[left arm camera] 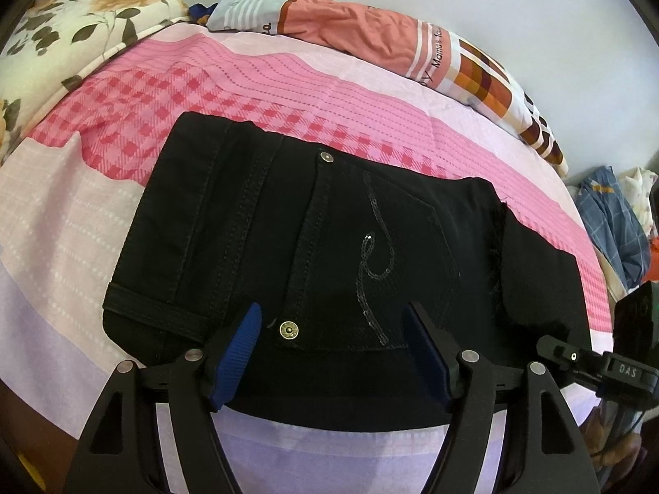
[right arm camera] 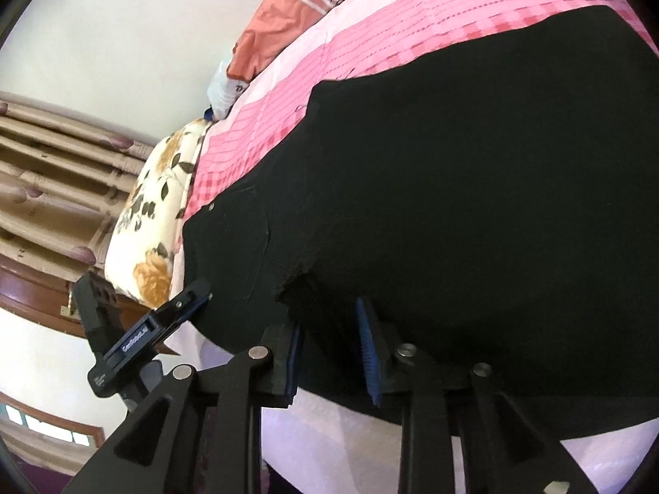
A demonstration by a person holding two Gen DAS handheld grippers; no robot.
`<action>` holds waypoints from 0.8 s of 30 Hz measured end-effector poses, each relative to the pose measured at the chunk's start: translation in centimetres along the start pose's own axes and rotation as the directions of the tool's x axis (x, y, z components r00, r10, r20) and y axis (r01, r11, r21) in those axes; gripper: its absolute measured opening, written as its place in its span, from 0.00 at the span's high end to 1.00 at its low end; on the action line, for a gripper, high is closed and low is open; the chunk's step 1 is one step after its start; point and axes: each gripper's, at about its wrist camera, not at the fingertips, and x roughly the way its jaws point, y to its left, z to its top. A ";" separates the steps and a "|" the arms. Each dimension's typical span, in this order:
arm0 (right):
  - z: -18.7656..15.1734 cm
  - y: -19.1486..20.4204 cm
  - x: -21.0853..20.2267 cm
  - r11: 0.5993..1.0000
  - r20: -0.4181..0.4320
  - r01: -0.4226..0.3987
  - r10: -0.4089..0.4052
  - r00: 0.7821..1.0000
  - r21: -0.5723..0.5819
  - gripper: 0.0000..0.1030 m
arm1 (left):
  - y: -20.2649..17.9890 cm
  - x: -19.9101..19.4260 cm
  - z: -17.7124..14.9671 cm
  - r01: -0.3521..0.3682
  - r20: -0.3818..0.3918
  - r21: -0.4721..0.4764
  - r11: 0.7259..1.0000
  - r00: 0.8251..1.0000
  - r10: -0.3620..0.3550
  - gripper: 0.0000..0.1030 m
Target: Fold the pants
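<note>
Blue pads of my left tool (left arm camera: 331,325) sit closest, jaws wide with nothing between them, hovering over the near edge of the black pants (left arm camera: 313,238). Beyond the tips lie a brass rivet (left arm camera: 289,329) and the sequinned back pocket (left arm camera: 377,265). My right tool (right arm camera: 329,329) stands narrowly parted at the frayed hem (right arm camera: 294,288); no pad seems to press the cloth, so I judge it free.

Step in hand, as I read it: pants already folded into a compact stack on the bed (left arm camera: 61,226), grips let go. Next move likely calls for smoothing or one last fold.

Farther off: floral quilt (left arm camera: 82,20) to the left, striped pillow (left arm camera: 358,29) ahead, clothes pile (left arm camera: 613,222) right. None of it blocks the tools.
</note>
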 end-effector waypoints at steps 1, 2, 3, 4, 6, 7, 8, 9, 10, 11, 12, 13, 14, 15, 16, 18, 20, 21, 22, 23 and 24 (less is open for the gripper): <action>0.0 -0.2 0.0 1.000 -0.006 -0.021 0.021 1.000 0.013 0.74 | 0.0 0.0 0.0 0.001 0.000 -0.002 1.000 1.000 -0.001 0.30; 0.0 -0.4 0.0 0.999 -0.010 -0.045 0.045 0.999 0.029 0.73 | -0.1 0.0 0.0 0.001 0.001 -0.002 1.000 1.000 -0.001 0.30; 0.0 -0.7 0.1 0.994 -0.019 -0.090 0.092 0.996 0.057 0.73 | -0.1 0.0 0.0 0.002 0.002 -0.003 1.000 1.000 -0.002 0.30; 0.0 -1.1 0.2 0.987 -0.024 -0.133 0.136 0.990 0.086 0.73 | -0.1 0.1 0.0 0.002 0.001 -0.002 1.000 1.000 -0.002 0.30; -0.1 -1.5 0.6 0.964 -0.041 -0.224 0.232 0.972 0.141 0.73 | -0.1 0.1 0.0 -0.001 0.000 0.002 1.000 1.000 0.001 0.29; -0.3 -1.9 1.1 0.931 -0.064 -0.306 0.324 0.944 0.198 0.69 | -0.1 0.1 0.0 -0.001 0.001 0.002 1.000 1.000 0.001 0.29; -0.6 -2.3 1.8 0.890 -0.089 -0.373 0.407 0.909 0.263 0.66 | -0.1 0.2 -0.1 -0.002 0.000 0.004 1.000 1.000 0.002 0.29; -0.7 -2.5 2.0 0.868 -0.094 -0.396 0.440 0.893 0.299 0.66 | -0.1 0.2 -0.1 -0.002 -0.001 0.006 1.000 1.000 0.002 0.29; -0.7 -2.9 1.5 0.855 -0.066 -0.413 0.454 0.889 0.313 0.66 | -0.1 0.2 -0.1 -0.002 -0.002 0.006 1.000 1.000 0.002 0.29; -0.3 -3.2 0.6 0.857 -0.028 -0.417 0.445 0.895 0.301 0.65 | -0.1 0.2 -0.1 -0.002 -0.003 0.007 1.000 1.000 0.002 0.29; 0.0 -3.3 -0.2 0.862 -0.002 -0.417 0.436 0.900 0.289 0.64 | -0.1 0.2 -0.1 -0.001 -0.002 0.007 1.000 1.000 0.001 0.29; 0.6 -3.6 -1.4 0.868 0.032 -0.415 0.423 0.906 0.273 0.61 | -0.1 0.1 -0.1 -0.001 0.000 0.007 1.000 1.000 0.001 0.29; 0.9 -3.8 -2.4 0.873 0.058 -0.409 0.409 0.911 0.264 0.60 | -0.1 0.1 -0.1 -0.001 0.000 0.007 1.000 1.000 0.001 0.29; 1.2 -4.1 -3.5 0.878 0.084 -0.403 0.395 0.915 0.257 0.59 | -0.1 0.2 -0.1 -0.001 -0.001 0.008 1.000 1.000 0.001 0.29; 1.2 -4.3 -4.1 0.880 0.095 -0.399 0.388 0.917 0.256 0.58 | -0.1 0.2 -0.1 -0.001 -0.002 0.011 1.000 1.000 0.001 0.29; 0.8 -5.0 -5.1 0.883 0.094 -0.383 0.372 0.923 0.270 0.58 | -0.2 0.1 -0.1 -0.001 -0.003 0.015 1.000 1.000 0.001 0.29; -0.3 -5.5 -5.1 0.865 0.074 -0.390 0.387 0.919 0.316 0.58 | -0.2 0.1 -0.2 0.005 -0.004 0.016 1.000 1.000 -0.005 0.29; -0.8 -5.9 -4.9 0.853 0.067 -0.397 0.399 0.915 0.340 0.58 | -0.3 0.1 -0.1 0.012 -0.007 0.016 1.000 1.000 -0.012 0.29; -1.5 -6.1 -4.4 0.830 0.056 -0.410 0.421 0.905 0.378 0.58 | -0.4 0.1 -0.2 0.028 -0.013 0.017 0.999 1.000 -0.027 0.29; -1.9 -6.2 -3.9 0.812 0.048 -0.418 0.438 0.898 0.407 0.58 | -0.7 0.1 -0.2 0.034 -0.019 0.021 0.999 0.999 -0.034 0.29; -2.4 -6.4 -3.4 0.797 0.039 -0.422 0.451 0.892 0.432 0.58 | -1.1 0.0 -0.1 0.028 -0.019 0.033 0.999 0.999 -0.027 0.29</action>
